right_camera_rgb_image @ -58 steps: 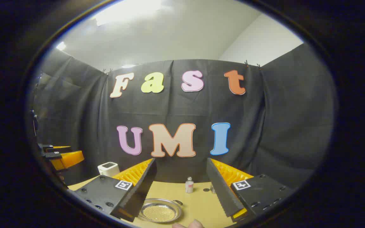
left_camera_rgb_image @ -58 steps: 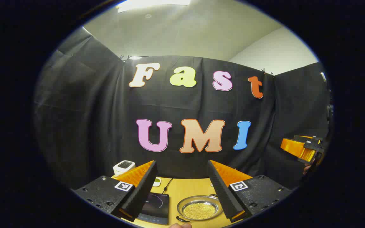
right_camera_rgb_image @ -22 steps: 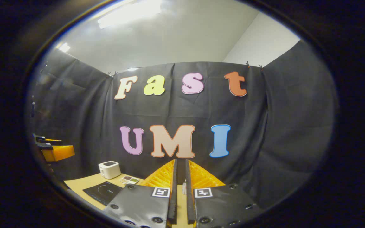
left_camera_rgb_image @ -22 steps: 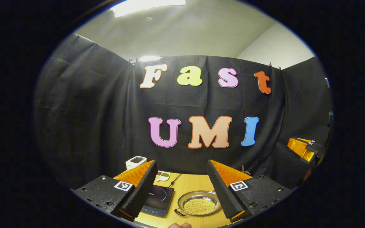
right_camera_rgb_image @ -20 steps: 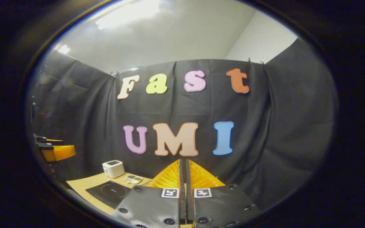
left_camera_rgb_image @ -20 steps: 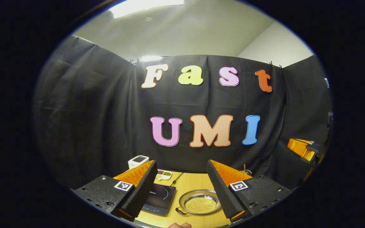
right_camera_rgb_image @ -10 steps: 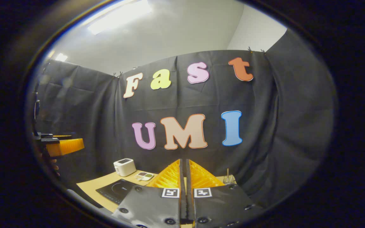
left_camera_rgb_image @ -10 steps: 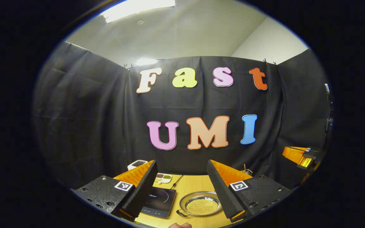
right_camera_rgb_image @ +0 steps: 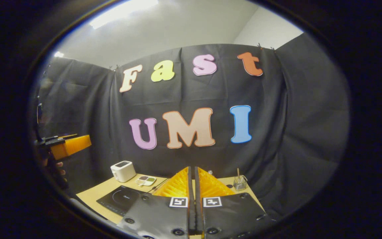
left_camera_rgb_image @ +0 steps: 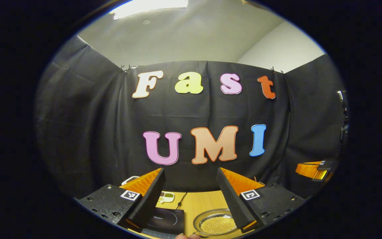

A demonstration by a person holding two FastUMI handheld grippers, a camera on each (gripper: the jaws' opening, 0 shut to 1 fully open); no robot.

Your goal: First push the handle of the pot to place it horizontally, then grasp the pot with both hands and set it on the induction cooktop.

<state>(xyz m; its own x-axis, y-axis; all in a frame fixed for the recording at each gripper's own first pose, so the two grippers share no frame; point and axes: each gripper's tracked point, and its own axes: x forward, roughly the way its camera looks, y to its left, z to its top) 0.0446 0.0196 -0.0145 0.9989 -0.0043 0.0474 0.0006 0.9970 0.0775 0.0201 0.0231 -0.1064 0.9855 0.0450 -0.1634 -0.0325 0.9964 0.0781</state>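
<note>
A shallow metal pot with golden grains inside sits on the wooden table, low in the left gripper view. The black induction cooktop lies just left of it. My left gripper hovers above both, open and holding nothing. The right gripper shows far off at the right edge of that view. In the right gripper view, my right gripper is shut with nothing between its fingers, which hide the pot. The cooktop lies to their left, and the left gripper hangs at the far left.
At the back of the table stand a white boxy device, a small compartment dish and the cooktop's cable. A glass with a stick stands at the back right. Black cloth closes the booth on three sides.
My right gripper went from open to shut and has stayed shut. Its view has tipped down, showing more table. The pot has slid lower in the left gripper view.
</note>
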